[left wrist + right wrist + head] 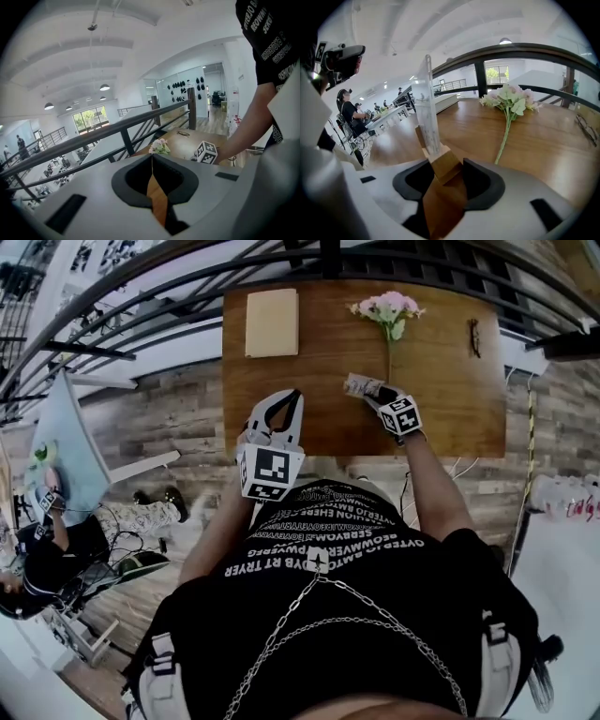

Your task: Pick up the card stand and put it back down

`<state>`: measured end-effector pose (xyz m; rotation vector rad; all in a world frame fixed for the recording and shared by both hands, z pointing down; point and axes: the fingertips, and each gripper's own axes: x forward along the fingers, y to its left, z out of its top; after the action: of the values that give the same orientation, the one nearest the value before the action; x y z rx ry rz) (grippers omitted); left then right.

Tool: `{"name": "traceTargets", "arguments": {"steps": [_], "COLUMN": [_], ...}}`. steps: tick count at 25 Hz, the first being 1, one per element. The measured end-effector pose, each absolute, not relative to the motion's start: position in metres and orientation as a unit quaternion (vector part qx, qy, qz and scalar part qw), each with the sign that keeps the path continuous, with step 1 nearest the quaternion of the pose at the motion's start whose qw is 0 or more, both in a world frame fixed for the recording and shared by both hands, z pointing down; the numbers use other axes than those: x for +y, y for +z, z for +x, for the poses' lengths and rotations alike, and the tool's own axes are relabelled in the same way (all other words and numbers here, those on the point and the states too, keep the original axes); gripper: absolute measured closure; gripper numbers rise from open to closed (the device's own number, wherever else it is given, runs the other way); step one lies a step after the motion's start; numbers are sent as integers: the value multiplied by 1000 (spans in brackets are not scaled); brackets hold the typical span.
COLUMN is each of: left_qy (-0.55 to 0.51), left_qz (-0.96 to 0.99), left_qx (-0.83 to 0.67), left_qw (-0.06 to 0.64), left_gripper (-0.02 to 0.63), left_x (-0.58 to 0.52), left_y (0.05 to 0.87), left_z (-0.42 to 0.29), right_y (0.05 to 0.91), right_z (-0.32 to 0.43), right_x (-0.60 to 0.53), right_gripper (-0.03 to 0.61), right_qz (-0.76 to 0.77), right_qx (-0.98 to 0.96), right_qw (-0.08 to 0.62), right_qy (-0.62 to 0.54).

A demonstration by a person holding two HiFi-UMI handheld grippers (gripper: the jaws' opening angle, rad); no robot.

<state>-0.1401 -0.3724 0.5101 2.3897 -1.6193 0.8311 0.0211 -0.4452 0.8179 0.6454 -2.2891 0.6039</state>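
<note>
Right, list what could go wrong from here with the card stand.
1. The right gripper grips the card stand only by its small wooden base, near the jaw tips. With the tall clear panel standing above the grip, the stand may twist or slip out.
2. The flower has its stem lying close beside the stand, so a careless set-down could land the base on the stem and tip it.

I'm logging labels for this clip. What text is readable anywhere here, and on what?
White capitals on the person's black T-shirt: upside down, warped, not reliably readable.
Left marker cube, right marker cube: black-and-white patterns, no words.
Clear card stand with wooden base, beige rectangular pad: no text visible.
</note>
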Motion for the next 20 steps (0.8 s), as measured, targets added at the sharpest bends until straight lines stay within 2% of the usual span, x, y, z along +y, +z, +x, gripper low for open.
{"name": "traceTargets", "arguments": {"steps": [12, 20], "left_qy": [268, 249], "left_qz": [804, 808], "left_qx": [-529, -533], "left_qw": [50, 38], "left_gripper": [584, 584], "left_x": [-371, -361], "left_y": [497, 482], "left_z": [-121, -101], "right_y": [803, 749], "right_z": [51, 74], "right_x": [-419, -404], "right_gripper": [391, 391], "right_qz": [263, 276], "right_qx": [-863, -868], "right_qw": [333, 316], "right_qy": [273, 265]}}
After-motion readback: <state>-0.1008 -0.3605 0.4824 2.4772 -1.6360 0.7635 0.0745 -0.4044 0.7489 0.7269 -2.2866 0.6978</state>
